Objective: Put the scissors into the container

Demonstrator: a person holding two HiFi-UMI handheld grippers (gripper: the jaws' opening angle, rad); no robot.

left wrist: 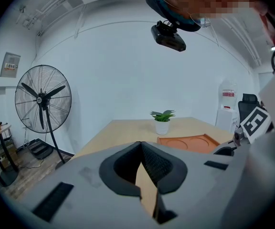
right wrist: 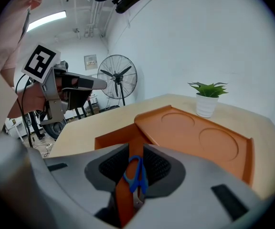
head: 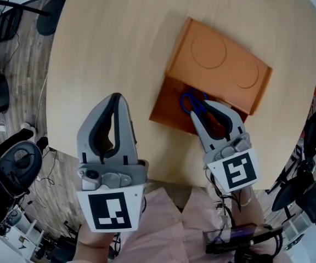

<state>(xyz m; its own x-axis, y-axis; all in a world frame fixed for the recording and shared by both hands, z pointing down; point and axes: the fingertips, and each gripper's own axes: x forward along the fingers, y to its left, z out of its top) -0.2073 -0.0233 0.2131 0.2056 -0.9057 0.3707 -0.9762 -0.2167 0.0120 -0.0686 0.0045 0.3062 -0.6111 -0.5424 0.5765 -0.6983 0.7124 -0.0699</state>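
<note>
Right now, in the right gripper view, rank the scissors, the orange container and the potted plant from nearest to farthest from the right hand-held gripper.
1. The scissors: blue handles held between the jaws of the right hand-held gripper.
2. The orange container: just ahead, below and beyond the jaws.
3. The potted plant: farthest back, past the container, ahead to the right.

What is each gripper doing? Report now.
Left gripper: closed, empty.
Right gripper: closed on the blue-handled scissors.

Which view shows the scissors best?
Right gripper view: the scissors sit close up, blue handles clamped in the right hand-held gripper. Head view shows them partly hidden over the orange container; left gripper view, none.
</note>
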